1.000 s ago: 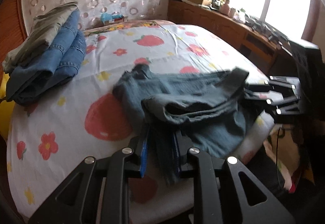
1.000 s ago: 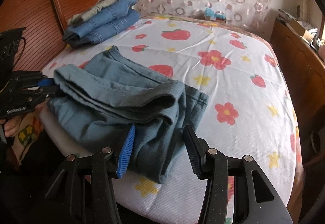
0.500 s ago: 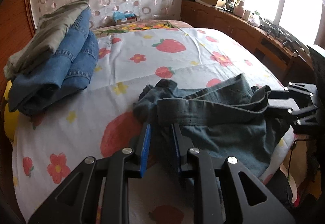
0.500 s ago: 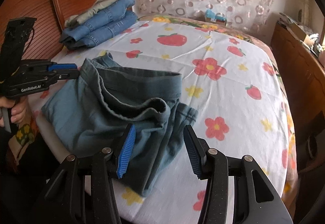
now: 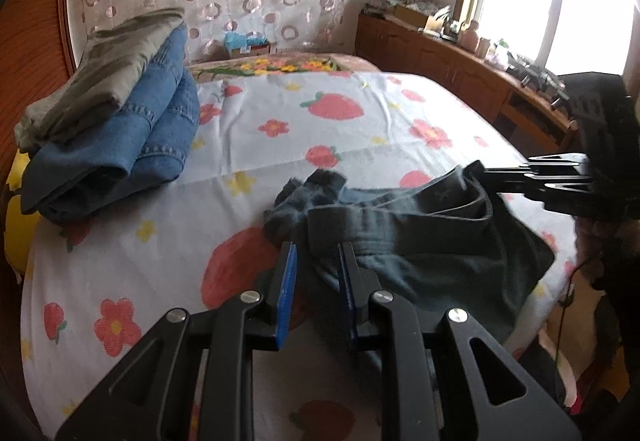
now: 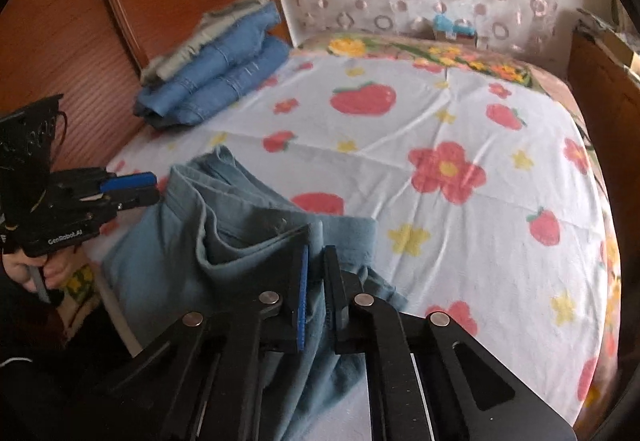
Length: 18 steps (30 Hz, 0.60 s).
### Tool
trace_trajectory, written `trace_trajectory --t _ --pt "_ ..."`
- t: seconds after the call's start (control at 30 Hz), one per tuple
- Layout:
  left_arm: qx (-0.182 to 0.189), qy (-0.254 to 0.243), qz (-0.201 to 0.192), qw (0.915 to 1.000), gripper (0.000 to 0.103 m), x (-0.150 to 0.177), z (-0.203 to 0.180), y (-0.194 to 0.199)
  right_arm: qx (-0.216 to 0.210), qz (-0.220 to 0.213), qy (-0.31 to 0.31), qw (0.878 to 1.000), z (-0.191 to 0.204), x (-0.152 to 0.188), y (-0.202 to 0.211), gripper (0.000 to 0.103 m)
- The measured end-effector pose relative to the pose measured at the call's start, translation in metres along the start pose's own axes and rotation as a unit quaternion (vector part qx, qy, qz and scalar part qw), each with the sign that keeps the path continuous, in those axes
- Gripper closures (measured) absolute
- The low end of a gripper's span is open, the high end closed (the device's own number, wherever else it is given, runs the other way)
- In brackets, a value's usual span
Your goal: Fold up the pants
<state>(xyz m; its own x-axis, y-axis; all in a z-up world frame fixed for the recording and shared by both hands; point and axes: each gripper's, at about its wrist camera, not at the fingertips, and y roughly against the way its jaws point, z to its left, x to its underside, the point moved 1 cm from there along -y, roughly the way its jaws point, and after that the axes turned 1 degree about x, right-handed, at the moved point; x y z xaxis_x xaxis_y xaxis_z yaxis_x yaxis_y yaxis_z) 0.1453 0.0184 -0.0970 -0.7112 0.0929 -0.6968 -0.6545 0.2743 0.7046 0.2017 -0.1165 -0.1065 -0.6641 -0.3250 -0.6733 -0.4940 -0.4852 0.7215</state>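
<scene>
Grey-blue pants (image 5: 432, 241) lie bunched at the near edge of the bed, with the waistband raised between both grippers. In the left wrist view my left gripper (image 5: 318, 261) is shut on a fold of the waistband at its left end. My right gripper (image 5: 480, 171) comes in from the right with its tips clamped on the other end of the band. In the right wrist view the pants (image 6: 240, 225) hang from my right gripper (image 6: 318, 253), which is shut on the cloth. The left gripper (image 6: 154, 187) grips the far corner, with a hand behind it.
A stack of folded blue jeans with khaki pants on top (image 5: 112, 121) (image 6: 216, 69) sits by the wooden headboard. The strawberry and flower sheet (image 5: 320, 121) (image 6: 440, 121) covers the bed. A cluttered wooden sideboard (image 5: 460, 61) runs under the window on the right.
The right gripper's jaws have gone from wide apart to shut on the waistband. The pants have been drawn up and stretched between the grippers. The left grip has held.
</scene>
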Motion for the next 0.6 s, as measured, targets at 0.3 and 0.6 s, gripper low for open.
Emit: trace_trajectory --t 0.3,0.6 --pt "0.018 -0.021 0.0 0.9996 0.084 0.001 -0.02 -0.001 0.083 0.001 -0.027 0.996 -0.01 -0.003 -0.009 0.099" --pt "-0.013 -0.005 0.032 0.9994 0.084 0.003 -0.008 -0.028 0.068 -0.008 -0.039 0.997 -0.002 0.012 0.018 0.061"
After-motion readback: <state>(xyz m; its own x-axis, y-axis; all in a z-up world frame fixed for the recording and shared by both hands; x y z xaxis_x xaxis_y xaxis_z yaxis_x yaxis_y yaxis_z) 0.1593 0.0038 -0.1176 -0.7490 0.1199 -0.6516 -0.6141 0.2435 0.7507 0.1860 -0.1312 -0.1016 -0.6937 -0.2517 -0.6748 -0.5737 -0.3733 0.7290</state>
